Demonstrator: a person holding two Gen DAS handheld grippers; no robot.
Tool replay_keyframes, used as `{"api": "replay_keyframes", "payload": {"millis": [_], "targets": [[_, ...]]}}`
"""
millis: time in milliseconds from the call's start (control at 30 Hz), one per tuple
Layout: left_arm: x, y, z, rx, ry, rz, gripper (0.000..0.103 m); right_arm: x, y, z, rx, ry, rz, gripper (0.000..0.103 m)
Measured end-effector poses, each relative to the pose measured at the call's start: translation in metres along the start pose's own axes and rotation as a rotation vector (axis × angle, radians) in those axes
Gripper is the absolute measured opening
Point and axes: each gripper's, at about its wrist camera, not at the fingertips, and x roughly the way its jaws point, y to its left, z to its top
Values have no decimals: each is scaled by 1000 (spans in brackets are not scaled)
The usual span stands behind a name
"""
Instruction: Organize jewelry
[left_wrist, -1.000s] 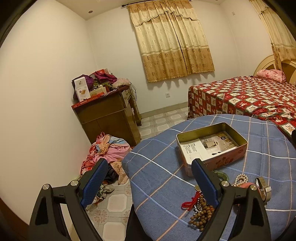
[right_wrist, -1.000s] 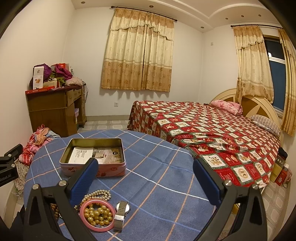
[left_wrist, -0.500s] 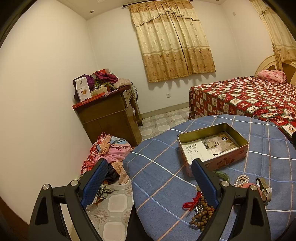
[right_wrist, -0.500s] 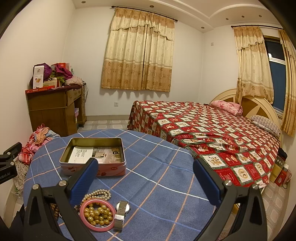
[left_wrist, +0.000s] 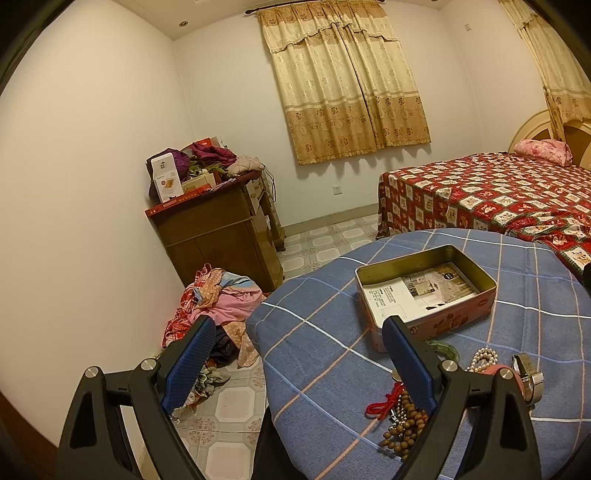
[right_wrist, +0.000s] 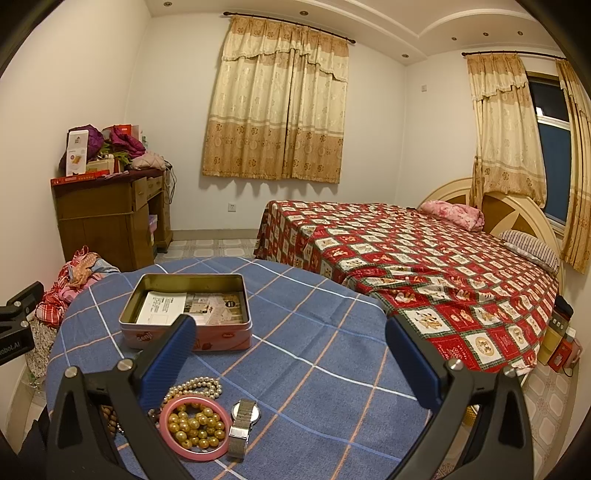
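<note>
wood beads part hid by left jaws | green bangle mostly hid | tin leaflet txt unreadable

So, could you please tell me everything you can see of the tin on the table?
The tin is an open, lidless rectangular metal box with rounded corners, dull gold inside and pink with printed pictures outside. It sits flat on the blue checked tablecloth, beyond the jewelry. Only printed paper lies in it. Neither gripper touches it.
</note>
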Motion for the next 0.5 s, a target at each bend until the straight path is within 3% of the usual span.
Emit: {"api": "replay_keyframes", "payload": {"millis": [500], "targets": [[-1, 0, 0, 1, 1, 1, 92, 0, 1, -1, -3, -1, -1, 103]]}}
